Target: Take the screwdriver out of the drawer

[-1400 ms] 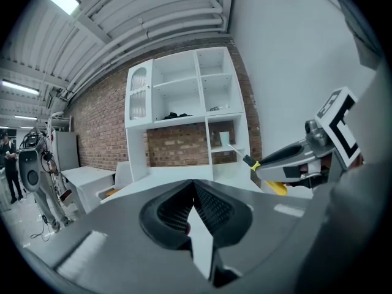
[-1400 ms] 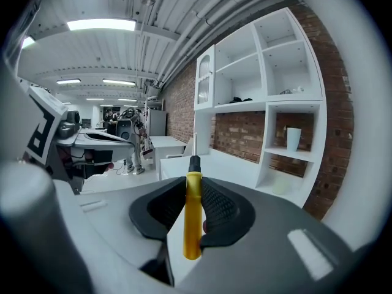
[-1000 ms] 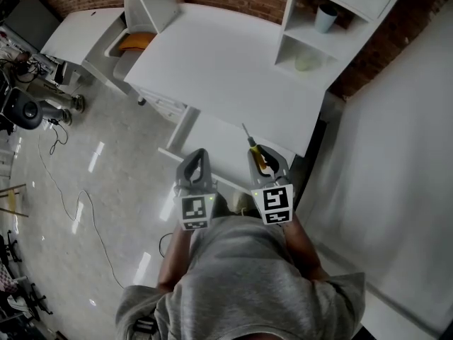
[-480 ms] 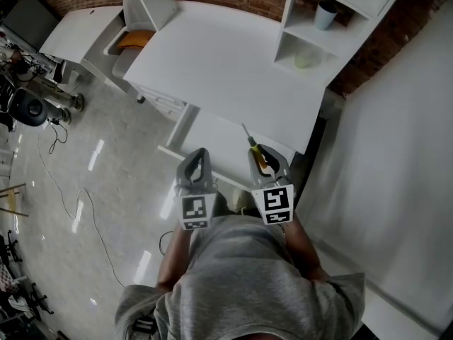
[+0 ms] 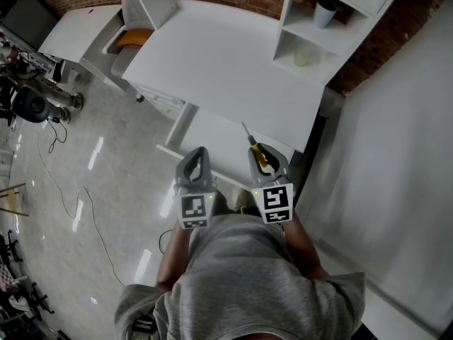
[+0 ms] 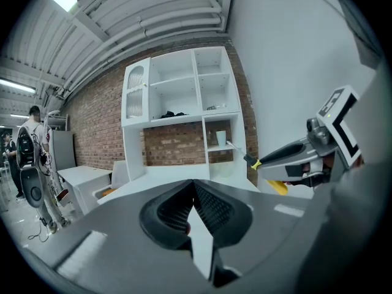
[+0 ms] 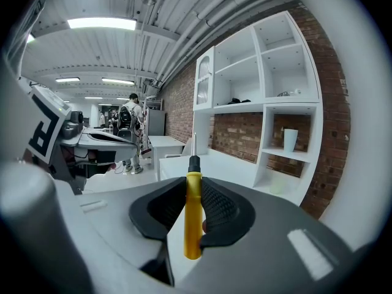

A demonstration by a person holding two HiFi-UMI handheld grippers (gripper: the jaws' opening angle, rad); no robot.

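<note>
Right gripper (image 7: 193, 187) clamped on yellow screwdriver (image 7: 193, 216), left gripper (image 6: 193, 188) pressed together (empty), both unmoved over the drawer (image 5: 209, 140)

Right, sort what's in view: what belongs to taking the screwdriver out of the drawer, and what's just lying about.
Job in hand:
yellow-handled screwdriver with metal shaft; right gripper clamped on it; white drawer.

Lying about:
pale cup and pale green bowl in the white shelf unit; orange object far left; black round device.
</note>
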